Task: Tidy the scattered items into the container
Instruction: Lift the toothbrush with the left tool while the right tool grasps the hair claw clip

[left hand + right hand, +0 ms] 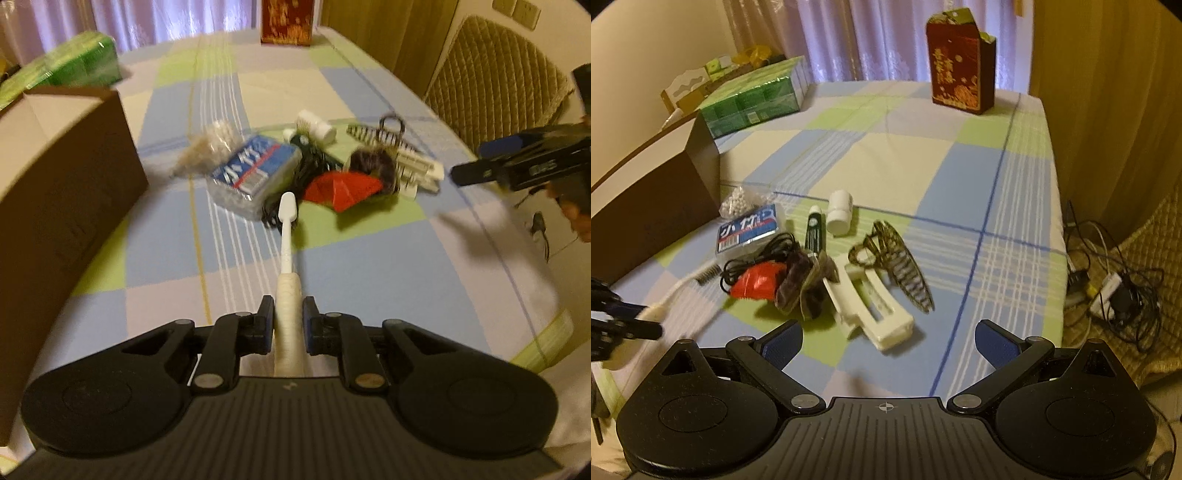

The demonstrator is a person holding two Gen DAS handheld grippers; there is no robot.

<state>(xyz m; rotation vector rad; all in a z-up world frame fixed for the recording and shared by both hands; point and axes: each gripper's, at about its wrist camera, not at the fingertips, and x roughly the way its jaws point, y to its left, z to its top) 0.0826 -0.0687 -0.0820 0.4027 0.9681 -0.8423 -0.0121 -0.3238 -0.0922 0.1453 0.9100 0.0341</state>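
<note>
My left gripper [288, 317] is shut on the cream handle of a white toothbrush [286, 236], whose head points at the pile; the right wrist view shows that gripper [646, 321] at the left edge, toothbrush [683, 286] in its grip. The pile holds a blue packet [255, 170], a black cable [314, 166], a red wrapper [343, 186], a white hair clip [875, 310], a patterned hair clip [905, 266], a white bottle [840, 212] and a dark tube [814, 230]. The brown cardboard box [62, 166] stands open at the left. My right gripper [888, 345] hovers open over the cloth near the white clip.
A checked cloth [905, 162] covers the table. At the back stand a green pack [757, 96] and a red carton [960, 66]. A quilted chair [495, 77] sits right of the table; cables [1115, 288] lie beyond its right edge. A bag of white beads [738, 203] lies by the box.
</note>
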